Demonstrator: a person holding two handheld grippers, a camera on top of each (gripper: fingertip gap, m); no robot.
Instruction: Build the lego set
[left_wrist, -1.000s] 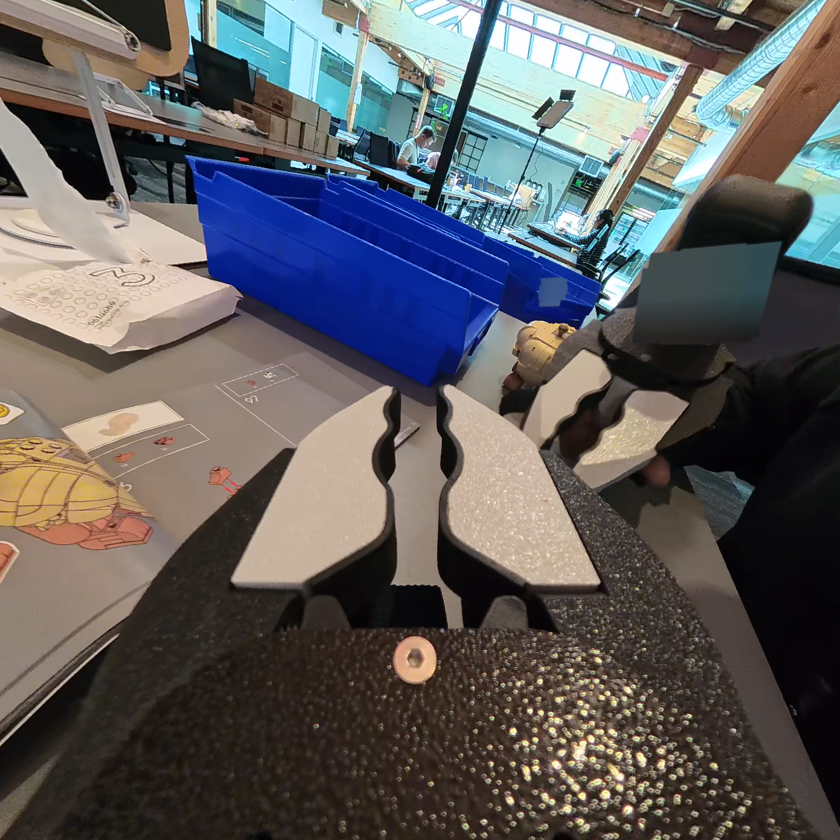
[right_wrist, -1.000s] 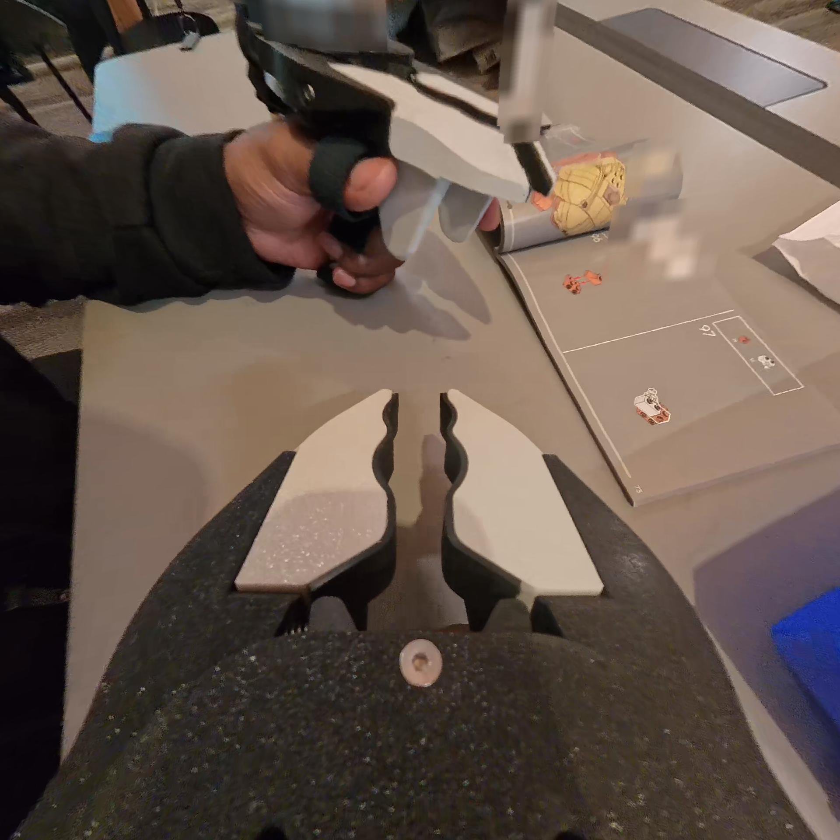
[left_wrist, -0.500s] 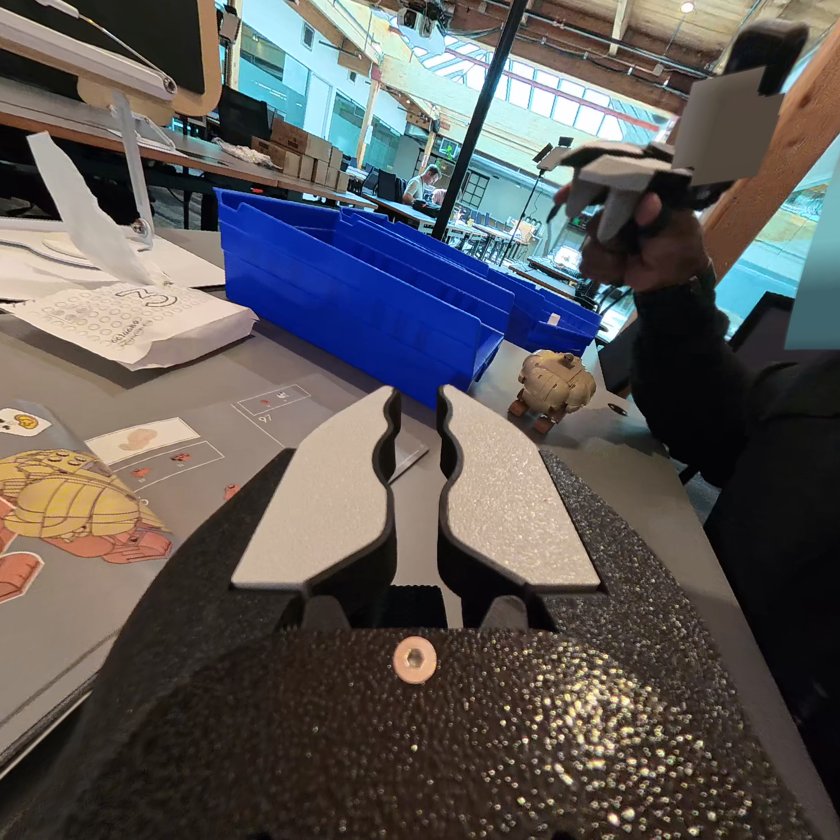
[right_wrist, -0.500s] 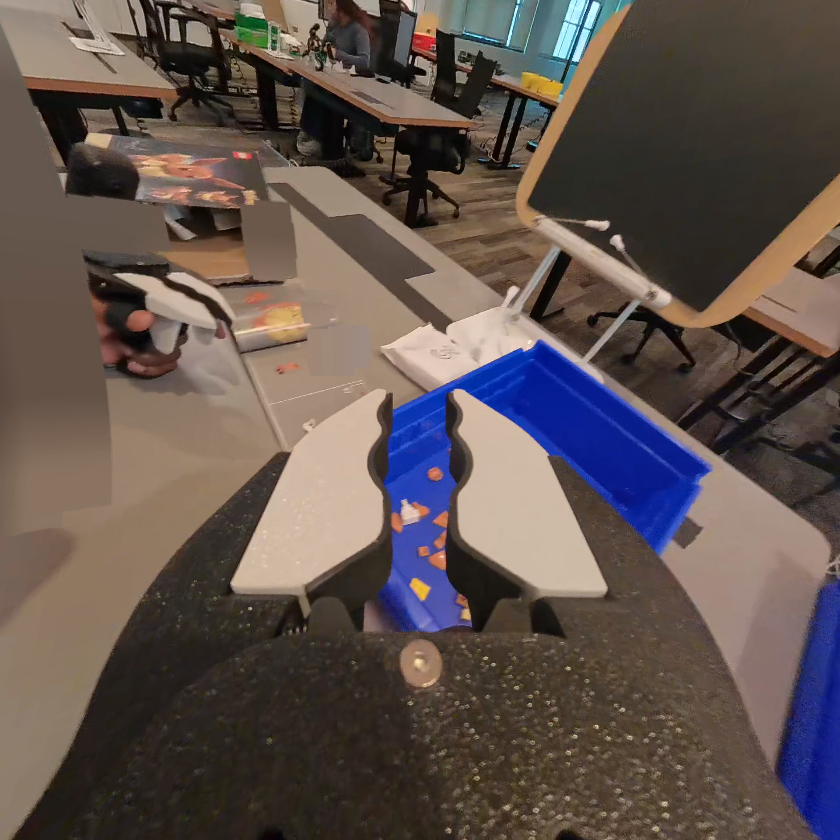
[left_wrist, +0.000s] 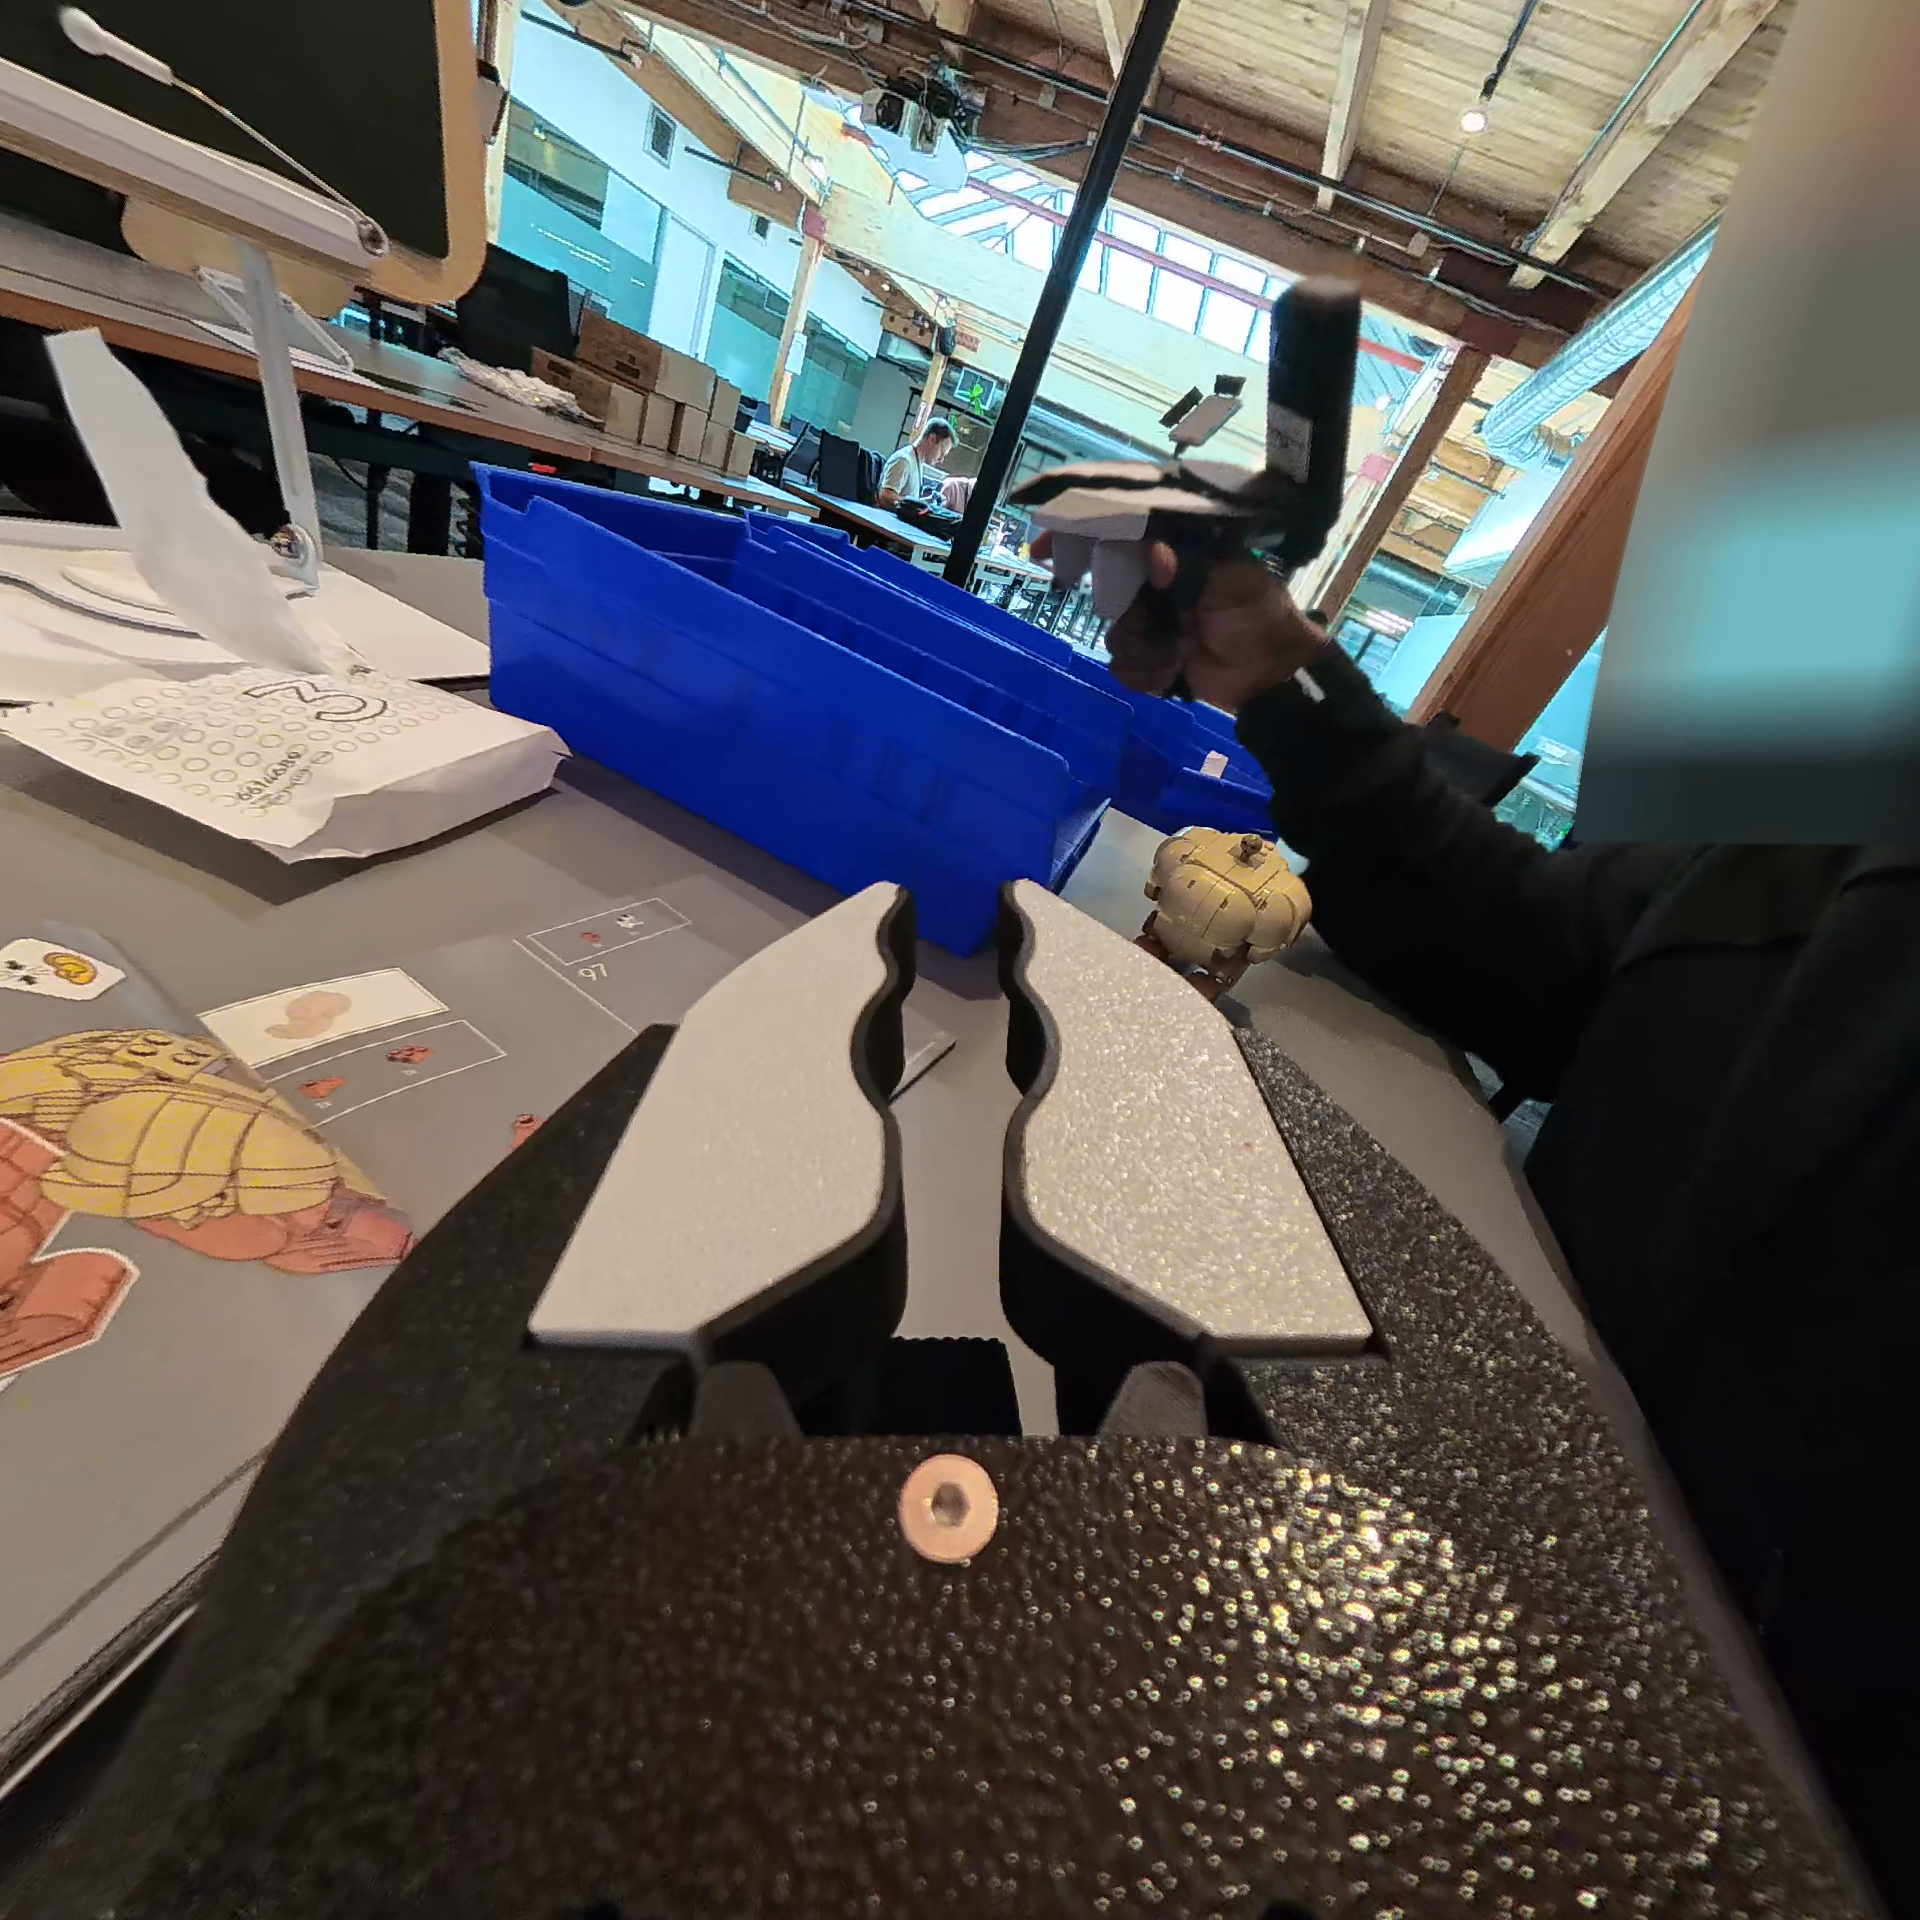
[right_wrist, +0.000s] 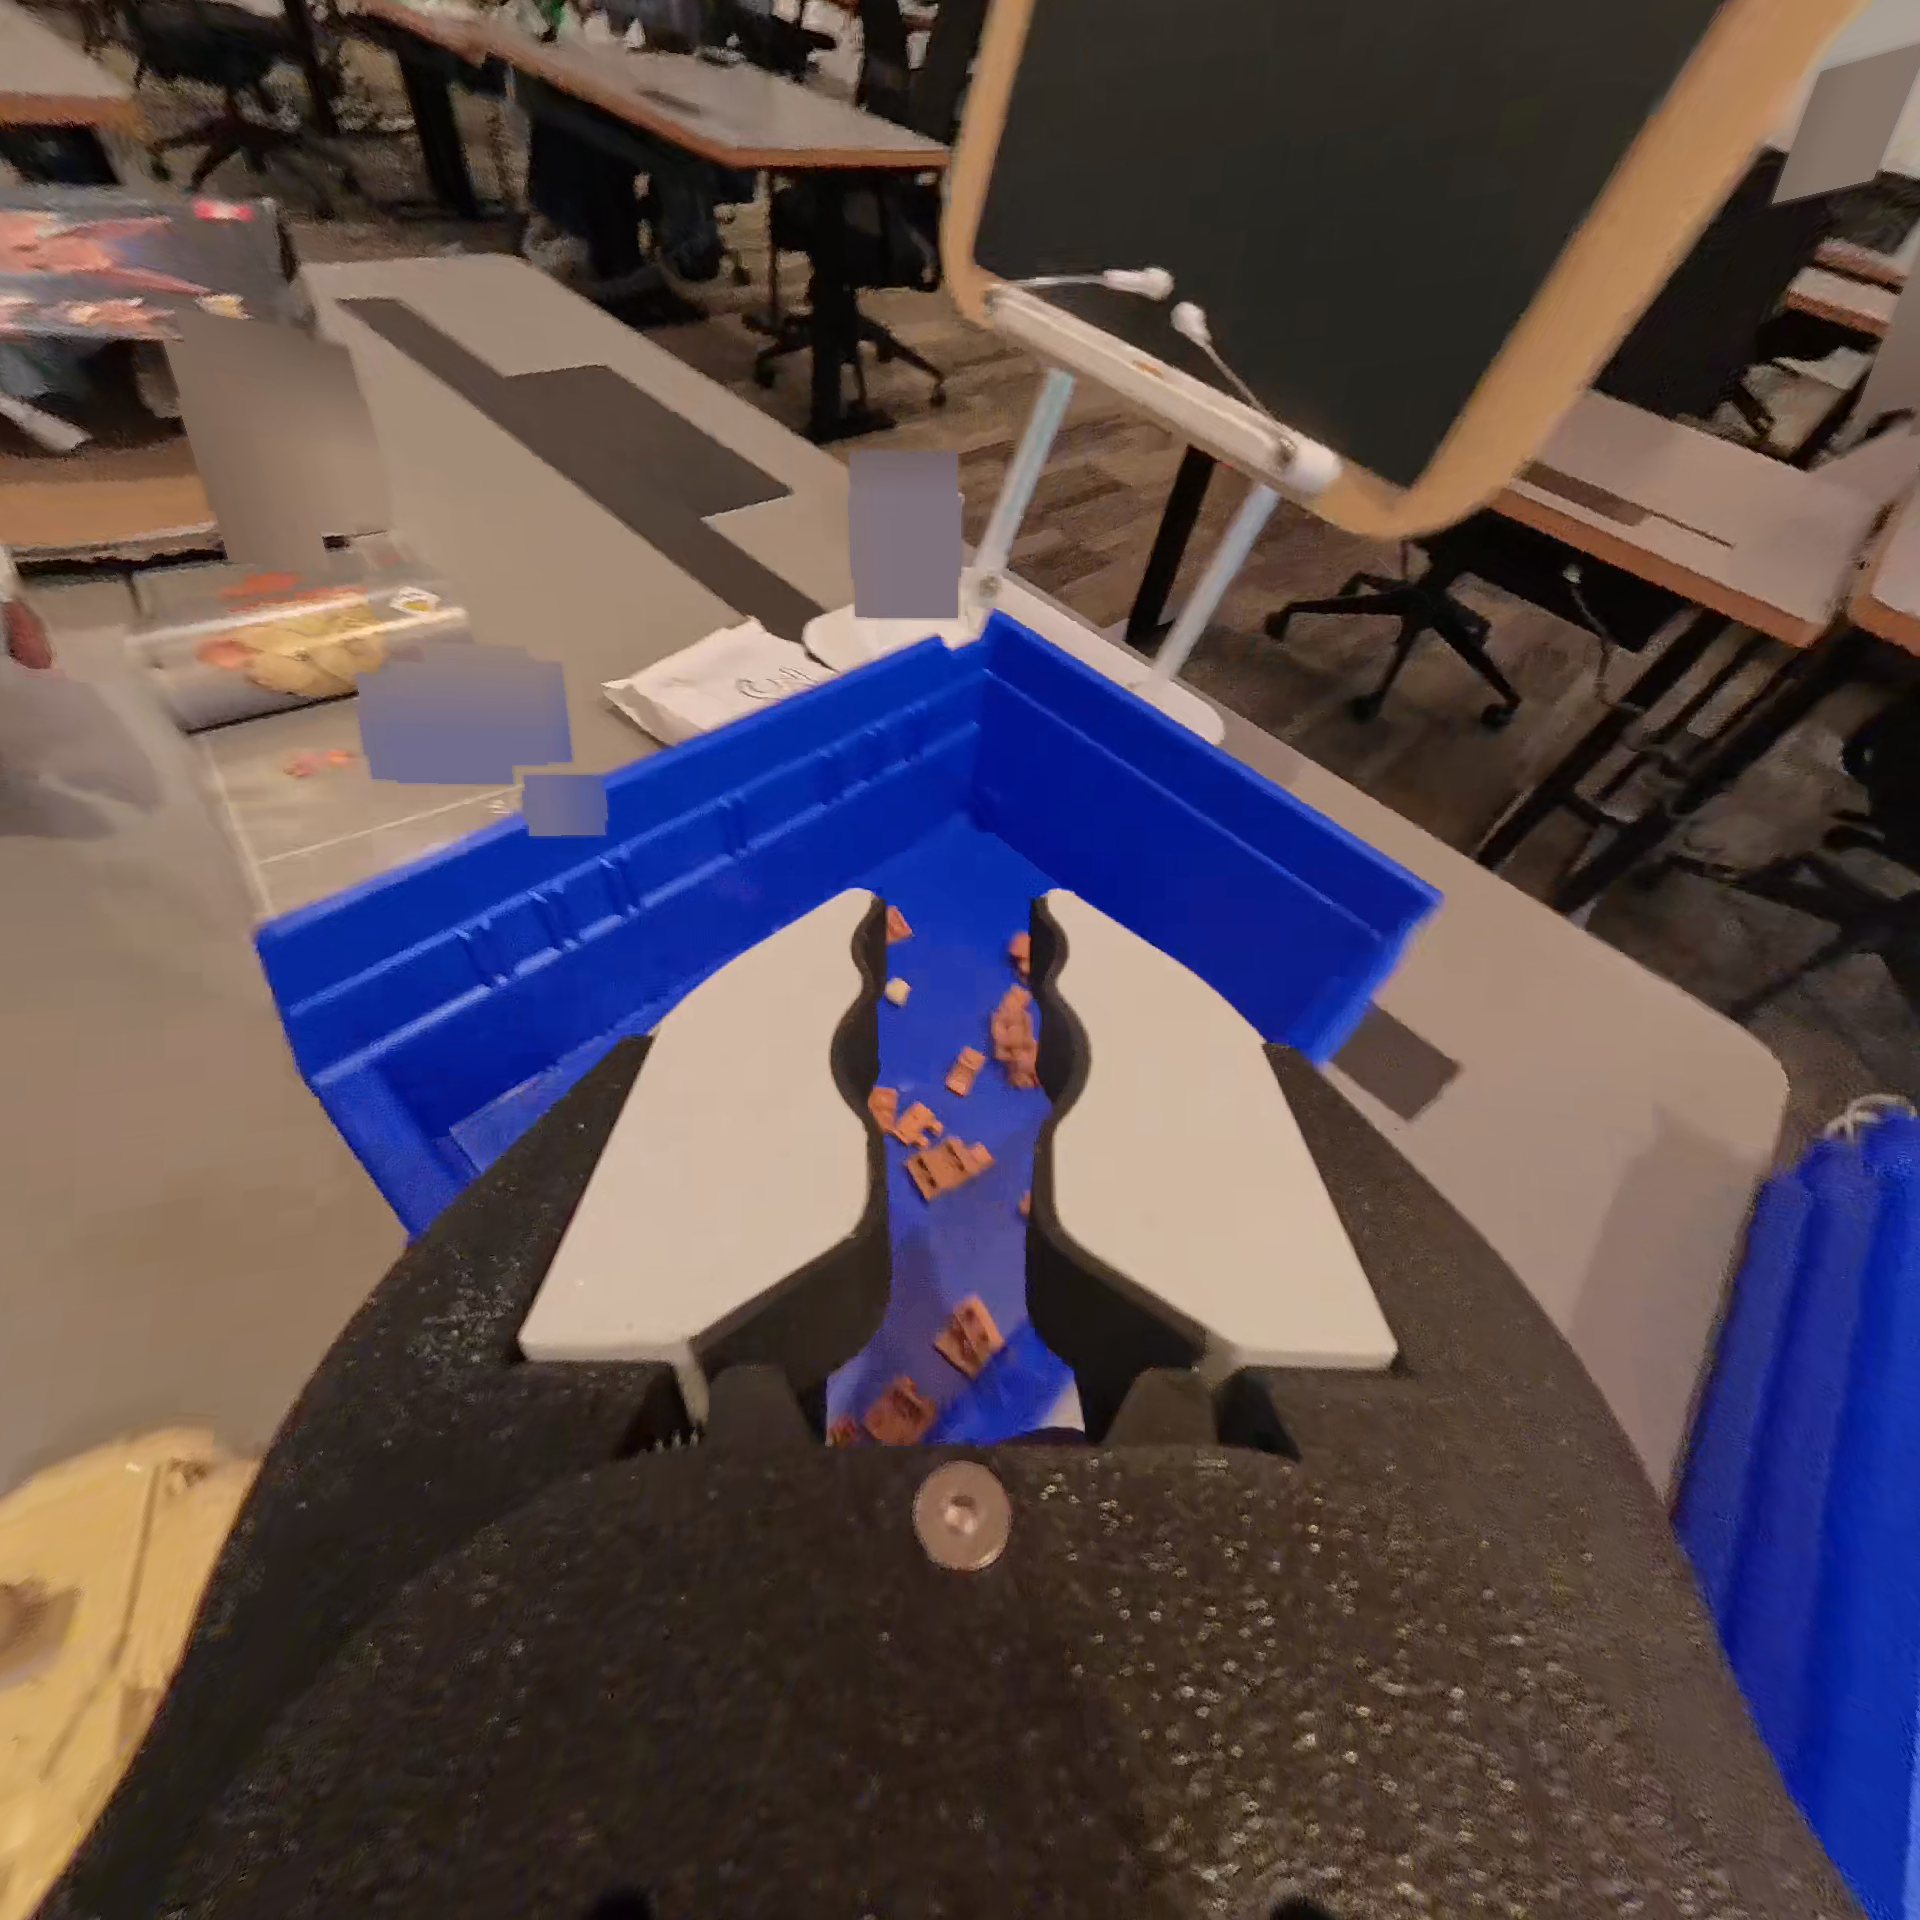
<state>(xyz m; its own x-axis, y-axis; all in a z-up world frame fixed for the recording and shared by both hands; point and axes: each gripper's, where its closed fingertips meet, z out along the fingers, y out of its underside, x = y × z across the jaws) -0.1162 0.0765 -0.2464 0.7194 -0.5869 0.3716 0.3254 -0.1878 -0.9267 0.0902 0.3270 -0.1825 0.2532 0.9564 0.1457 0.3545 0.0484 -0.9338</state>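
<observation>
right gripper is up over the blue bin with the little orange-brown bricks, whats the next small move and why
Probably lower the right gripper straight down toward the orange-brown bricks on the floor of the blue bin. Its jaws stand apart with nothing between them, and the bricks show through the gap well below the fingertips, so it looks too high to close on one yet.

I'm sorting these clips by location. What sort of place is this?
Probably an open-plan office or workshop: long desks with rolling chairs, exposed wooden ceiling beams, and a grey worktable carrying blue bins of small brick pieces.
</observation>
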